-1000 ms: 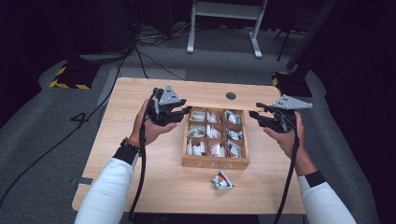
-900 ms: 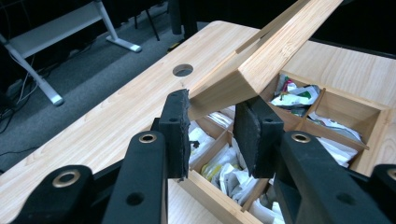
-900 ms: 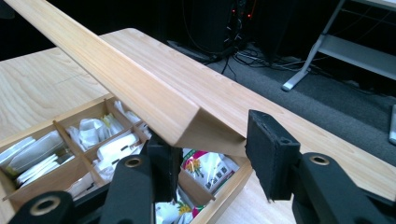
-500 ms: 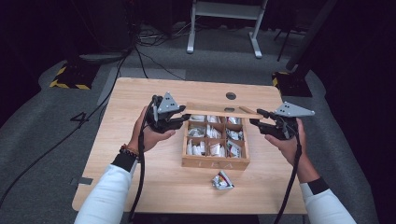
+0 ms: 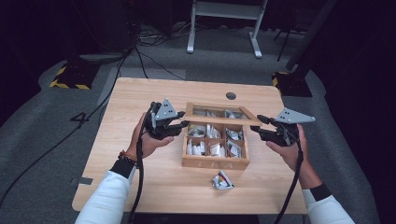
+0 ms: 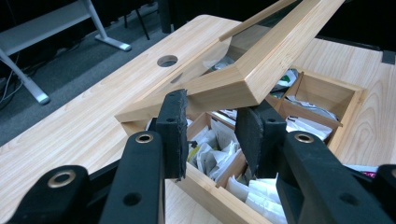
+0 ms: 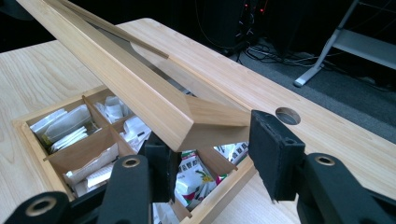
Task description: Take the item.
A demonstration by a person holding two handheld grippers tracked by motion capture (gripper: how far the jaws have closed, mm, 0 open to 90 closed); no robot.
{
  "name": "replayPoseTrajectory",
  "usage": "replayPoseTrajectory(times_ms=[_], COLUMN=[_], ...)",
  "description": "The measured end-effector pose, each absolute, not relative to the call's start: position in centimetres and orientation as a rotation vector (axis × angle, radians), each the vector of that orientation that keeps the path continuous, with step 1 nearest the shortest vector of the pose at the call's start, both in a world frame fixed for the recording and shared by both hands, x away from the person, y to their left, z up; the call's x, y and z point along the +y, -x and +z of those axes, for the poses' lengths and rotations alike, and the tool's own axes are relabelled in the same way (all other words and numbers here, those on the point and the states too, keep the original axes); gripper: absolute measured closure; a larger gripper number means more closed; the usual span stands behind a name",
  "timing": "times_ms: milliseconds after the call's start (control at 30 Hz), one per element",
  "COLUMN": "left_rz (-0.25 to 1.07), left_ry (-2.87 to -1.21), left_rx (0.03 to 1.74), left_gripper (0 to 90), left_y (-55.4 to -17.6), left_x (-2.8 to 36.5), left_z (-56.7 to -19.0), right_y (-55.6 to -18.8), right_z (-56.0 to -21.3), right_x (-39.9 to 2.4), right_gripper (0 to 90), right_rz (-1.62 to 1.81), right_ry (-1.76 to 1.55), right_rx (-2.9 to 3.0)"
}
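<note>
the flat wooden lid with a clear pane (image 5: 219,119) is hinged along the far edge of the square pale wooden tea box with nine compartments (image 5: 215,162). it hangs part-way open, its front rail lifted clear of the box and tilted over the back row of compartments. the box sits near the middle of the light wooden worktop (image 5: 140,93), its compartments stuffed with white paper sachets (image 5: 205,148). the left gripper (image 5: 184,125) has the lid's left front corner. in the left gripper view that mitred corner (image 6: 261,70) sits between the black jaws, which are drawn in about it and pinch it by its edges. the right gripper (image 5: 258,125) meets the opposite front corner. in the right gripper view the corner (image 7: 140,93) lies between jaws standing part-way apart, one pad right at the end of the rail and the other tucked beneath it, so whether they truly press on the wood i cannot tell. the step in hand looks to be swinging the lid on its hinge with both hands, and the tilt alone does not say which way. the next move calls for both corners to travel together at the same height, so the frame does not twist or slip from the looser right side. a crumpled white and red sachet (image 5: 222,180) lies loose on the worktop just in front of the box, apart from both hands, and a round hole (image 5: 230,95) in the worktop sits beyond the box.
</note>
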State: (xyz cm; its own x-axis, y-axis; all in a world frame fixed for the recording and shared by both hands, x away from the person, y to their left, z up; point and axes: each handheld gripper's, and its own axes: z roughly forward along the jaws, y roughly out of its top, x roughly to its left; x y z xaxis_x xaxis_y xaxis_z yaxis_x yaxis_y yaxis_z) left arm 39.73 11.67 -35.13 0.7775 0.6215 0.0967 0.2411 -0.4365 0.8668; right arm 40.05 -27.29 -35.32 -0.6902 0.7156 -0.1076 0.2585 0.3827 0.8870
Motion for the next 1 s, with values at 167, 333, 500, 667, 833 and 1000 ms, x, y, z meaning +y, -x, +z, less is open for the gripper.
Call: replayPoseTrajectory(times_ms=[167, 333, 500, 667, 833, 1000], left_rz=[0.498, 0.455, 0.450, 0.436, 0.419, 0.405], left_ry=[-2.020, -2.005, -2.016, -2.020, -2.025, -2.037], left_rx=[0.646, 0.647, 0.649, 0.651, 0.649, 0.644], left_gripper=[63.8, 63.8, 63.6, 63.5, 62.5, 60.3], left_y=[-39.4, -39.1, -38.7, -38.3, -38.1, -37.9], left_x=[11.8, 12.1, 12.1, 12.2, 12.2, 12.2], left_z=[-35.6, -36.3, -36.7, -37.3, -37.9, -38.4], right_y=[-39.7, -39.2, -38.6, -38.2, -38.0, -37.9], right_z=[-35.7, -36.0, -36.2, -36.7, -37.3, -37.9], right_x=[-27.3, -27.3, -27.2, -27.2, -27.3, -27.4], right_gripper=[52.4, 51.0, 49.6, 47.4, 45.9, 44.0], right_rz=[1.249, 1.234, 1.239, 1.238, 1.245, 1.246], right_ry=[-0.829, -0.818, -0.808, -0.806, -0.819, -0.826], right_rx=[2.170, 2.185, 2.207, 2.222, 2.235, 2.247])
